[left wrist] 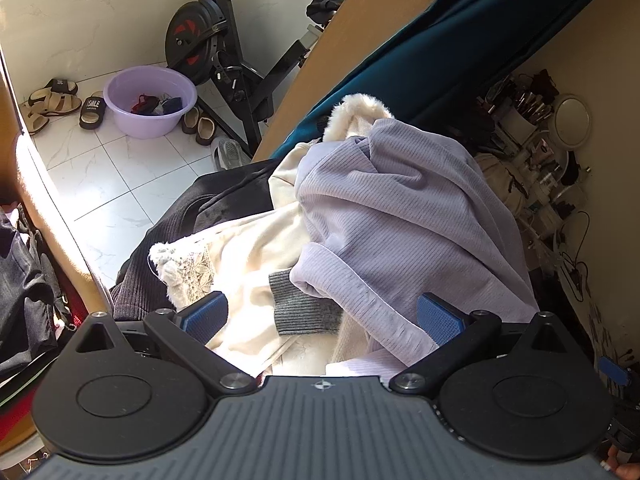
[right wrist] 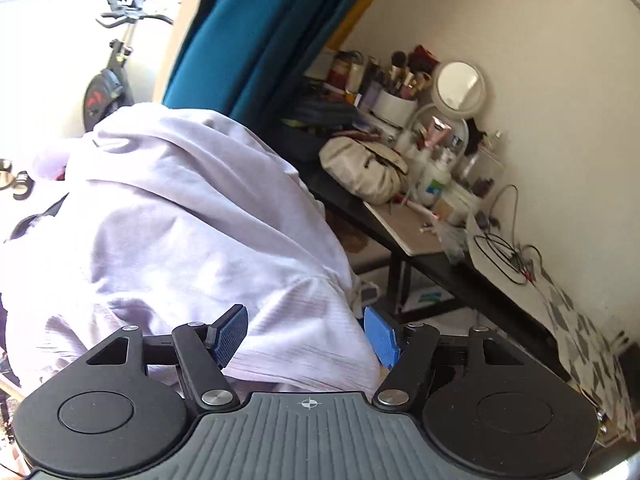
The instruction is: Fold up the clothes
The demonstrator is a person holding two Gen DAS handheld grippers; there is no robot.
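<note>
A white tiled floor (left wrist: pixel 108 184) lies in sun at our ten o'clock, with a lilac basin (left wrist: pixel 150 98) of small clothes, several slippers (left wrist: pixel 52 98) and an exercise bike (left wrist: pixel 218 46) standing against the pale wall. At two o'clock hangs a teal curtain (left wrist: pixel 448 36), and at three o'clock a dark table (right wrist: pixel 440 264) is crowded with cosmetics, a round mirror (right wrist: pixel 460 85) and a beige bag (right wrist: pixel 364 168). Straight ahead of us, at twelve, rises the heap of clothes: a lavender ribbed top (left wrist: pixel 400 208) lies uppermost, over a cream fleecy garment (left wrist: pixel 256 256) and a grey knitted cuff (left wrist: pixel 304 308), with a black garment (left wrist: pixel 192 216) beneath at eleven o'clock. Our left gripper (left wrist: pixel 322 314) hangs just above the heap with its blue pads spread wide, gripping nothing. Our right gripper (right wrist: pixel 304 336) has its jaws apart too; the lavender cloth (right wrist: pixel 180 216) bulges between them, but the pads do not press it.
</note>
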